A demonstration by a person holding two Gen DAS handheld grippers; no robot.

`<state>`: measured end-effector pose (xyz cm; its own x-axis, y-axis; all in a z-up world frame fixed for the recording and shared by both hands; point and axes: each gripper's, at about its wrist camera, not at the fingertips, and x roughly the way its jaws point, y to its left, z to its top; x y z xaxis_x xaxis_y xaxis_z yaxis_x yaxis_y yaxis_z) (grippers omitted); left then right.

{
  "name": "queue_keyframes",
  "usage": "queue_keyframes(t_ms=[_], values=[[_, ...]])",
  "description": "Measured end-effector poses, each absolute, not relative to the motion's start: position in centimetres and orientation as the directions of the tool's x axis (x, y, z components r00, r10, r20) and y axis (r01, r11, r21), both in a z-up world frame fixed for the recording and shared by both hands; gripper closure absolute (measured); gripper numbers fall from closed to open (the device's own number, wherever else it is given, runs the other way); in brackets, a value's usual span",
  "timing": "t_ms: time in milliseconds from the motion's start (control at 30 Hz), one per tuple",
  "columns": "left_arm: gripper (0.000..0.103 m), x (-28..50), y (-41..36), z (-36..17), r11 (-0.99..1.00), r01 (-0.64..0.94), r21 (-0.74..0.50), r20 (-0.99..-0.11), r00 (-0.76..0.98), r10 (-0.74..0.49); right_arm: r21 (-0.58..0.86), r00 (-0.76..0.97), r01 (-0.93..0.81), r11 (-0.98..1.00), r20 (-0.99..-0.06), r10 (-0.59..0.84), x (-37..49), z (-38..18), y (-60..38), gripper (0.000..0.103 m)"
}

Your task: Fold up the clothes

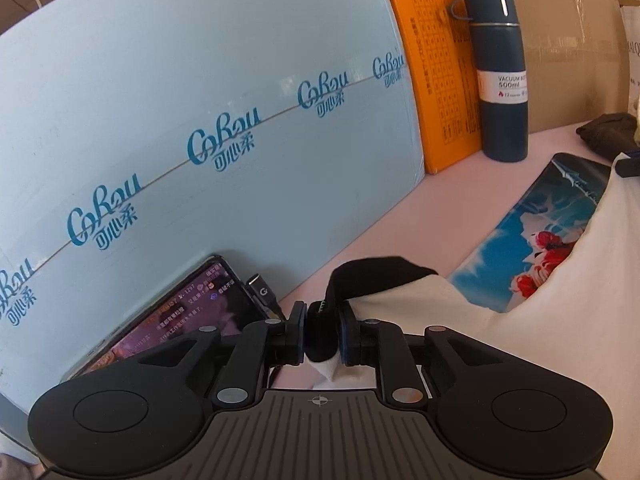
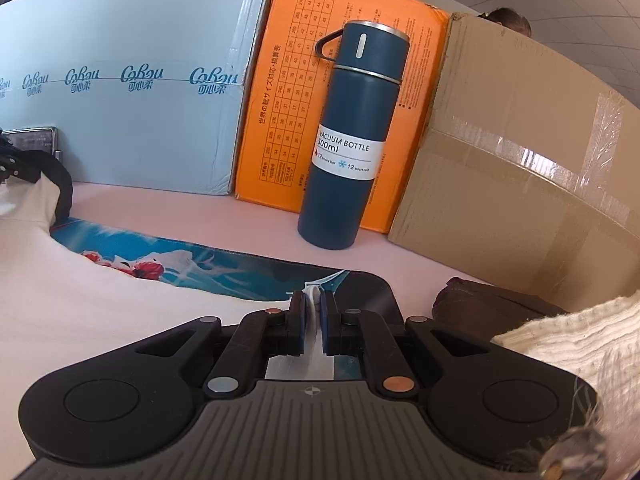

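Both grippers clamp the white garment [image 1: 540,320]: the left gripper [image 1: 322,336] pinches its black-trimmed edge, beside a lit phone [image 1: 180,316]; the right gripper [image 2: 314,320] nips a white fold. It drapes across a printed mat [image 2: 224,268], near the blue flask [image 2: 352,140].

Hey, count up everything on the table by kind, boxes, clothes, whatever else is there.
Boxes: 3, blue, orange, brown
Clothes: 3, white shirt, dark garment, knit
Bottle: 1
Phone: 1
Mat: 1
Total: 9
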<state>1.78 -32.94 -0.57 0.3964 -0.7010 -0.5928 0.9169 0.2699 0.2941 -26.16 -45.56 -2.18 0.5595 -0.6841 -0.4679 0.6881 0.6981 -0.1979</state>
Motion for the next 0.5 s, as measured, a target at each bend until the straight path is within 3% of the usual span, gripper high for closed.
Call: queue_keyframes(t_ms=[100,167,233,267,367,500], values=[[0.053,2.9,-31.6,-1.4,0.308,0.896,0.321,-0.598,0.444,-0.668,-0.203,0.524,0.707,0.678,-0.494,-0.694,-26.1,-2.8,-45.8,0.092],[0.052,3.9,-29.5,-1.3,0.332,0.894,0.3,-0.597,0.447,-0.666,-0.219,0.508,0.726,0.652,-0.468,-0.723,-26.4,-2.6,-45.6,0.088],[0.052,4.9,-27.3,-1.2,0.361,0.891,0.274,-0.593,0.452,-0.666,-0.211,0.508,0.74,0.639,-0.447,-0.736,-27.0,-2.3,-45.4,0.073],[0.052,5.3,-25.9,-0.9,0.389,0.887,0.248,-0.586,0.457,-0.669,-0.196,0.513,0.746,0.637,-0.441,-0.737,-27.3,-2.1,-45.3,0.071],[0.052,5.6,-21.2,0.2,0.467,0.872,0.146,-0.558,0.463,-0.689,-0.14,0.542,0.759,0.636,-0.406,-0.736,-28.2,-0.8,-44.7,0.063],[0.052,2.3,-16.1,1.0,0.409,0.911,-0.043,-0.473,0.342,-0.812,-0.08,0.581,0.763,0.642,-0.35,-0.735,-28.9,1.4,-42.5,0.046]])
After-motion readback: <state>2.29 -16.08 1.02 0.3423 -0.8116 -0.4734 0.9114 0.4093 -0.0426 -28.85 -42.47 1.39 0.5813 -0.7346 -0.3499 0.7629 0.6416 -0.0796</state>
